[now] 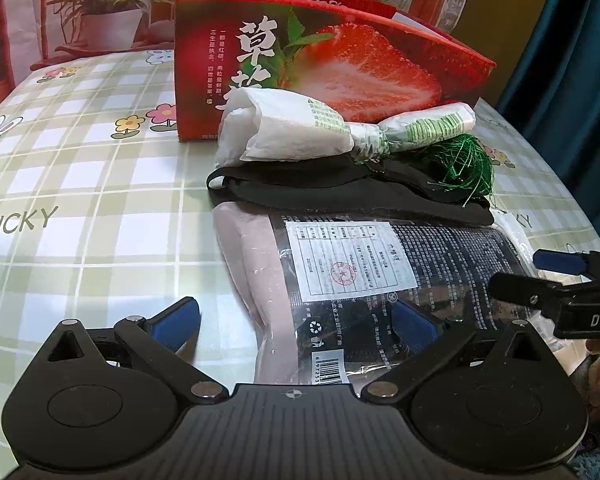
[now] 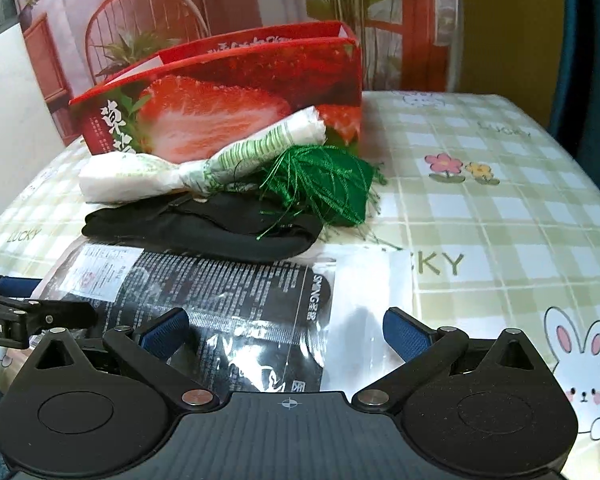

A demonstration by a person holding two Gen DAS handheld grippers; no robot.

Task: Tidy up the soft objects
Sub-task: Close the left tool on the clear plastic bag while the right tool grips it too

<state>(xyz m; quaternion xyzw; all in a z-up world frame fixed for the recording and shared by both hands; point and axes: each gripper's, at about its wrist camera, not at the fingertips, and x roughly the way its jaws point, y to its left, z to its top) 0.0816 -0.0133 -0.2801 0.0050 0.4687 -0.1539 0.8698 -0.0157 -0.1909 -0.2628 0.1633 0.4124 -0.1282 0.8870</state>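
Note:
A clear plastic package (image 1: 340, 280) with a pink cloth inside and a white label lies on the table before both grippers; it also shows in the right wrist view (image 2: 228, 292). Behind it lies a black cloth (image 1: 340, 192) (image 2: 204, 228), with a white knotted plastic bag (image 1: 300, 128) (image 2: 188, 168) and a green tassel bundle (image 1: 464, 160) (image 2: 328, 184) on it. A red strawberry box (image 1: 320, 60) (image 2: 228, 92) stands behind. My left gripper (image 1: 296, 324) is open over the package's near end. My right gripper (image 2: 284, 332) is open over its right end.
The table has a green checked cloth (image 1: 80, 200) (image 2: 500, 220) with rabbits and flowers. The right gripper shows at the right edge of the left wrist view (image 1: 560, 280); the left gripper shows at the left edge of the right wrist view (image 2: 20, 312). A backdrop with printed plants stands behind.

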